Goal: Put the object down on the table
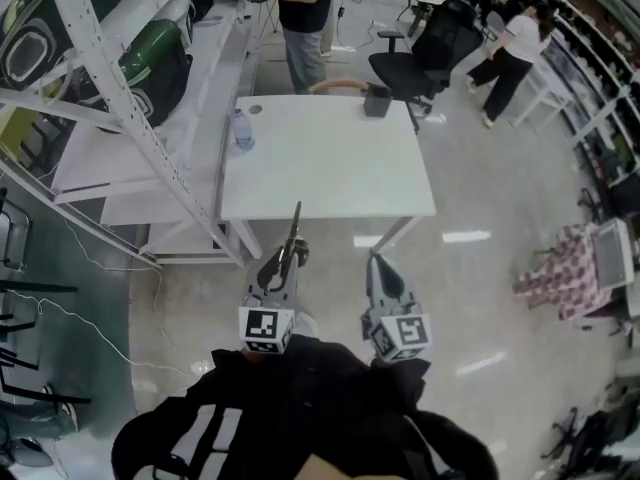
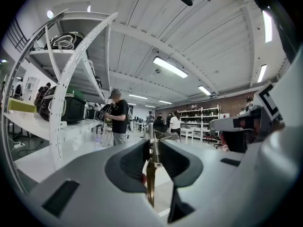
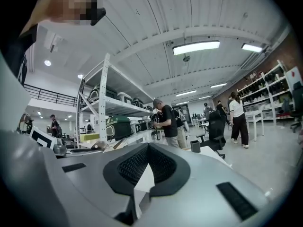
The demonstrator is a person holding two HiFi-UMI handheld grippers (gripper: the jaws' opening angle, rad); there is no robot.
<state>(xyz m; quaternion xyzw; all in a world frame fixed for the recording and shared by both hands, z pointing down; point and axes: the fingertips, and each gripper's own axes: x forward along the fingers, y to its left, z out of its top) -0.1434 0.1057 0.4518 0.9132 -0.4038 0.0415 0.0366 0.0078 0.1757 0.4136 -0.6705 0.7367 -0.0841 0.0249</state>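
- Metal, slim and brass-toned: the object (image 2: 150, 183) is pinched edge-on between the pads of the left claw (image 2: 152, 148). Its long end sticks out well past the tips.
- Right claw (image 3: 147, 148): jaws pressed together, nothing between them. It rides beside the left claw, apart from it.
- White table (image 1: 330, 173) is straight ahead of both claws. In the head view the object's tip overlaps the near edge, but I can't tell whether it is truly over the top yet.
- Risk 1: thin part, small pad contact, long overhang. A bump or quick stop could make it pivot or slide in the pads.
- Risk 2: the tip leads. If the left claw comes in low, the tip probably meets the table's near edge first and levers the object out.
- Risk 3: letting go short of the edge puts it on the floor. Letting go high may make it bounce or roll off the near edge.
- Edges: the white rack upright (image 1: 120, 88) stands to the left of the left claw, close to the table's left side, so keep off that side.
- On the table: a bottle (image 1: 242, 130) far ahead-left and a dark box (image 1: 377, 100) at the far edge ahead-right, both well clear of the near half.
- Beyond the far edge are an office chair (image 1: 415, 63) and a standing person (image 1: 300, 18).
- Open room: the broad bare middle of the tabletop dead ahead, and open floor to the right of the right claw.
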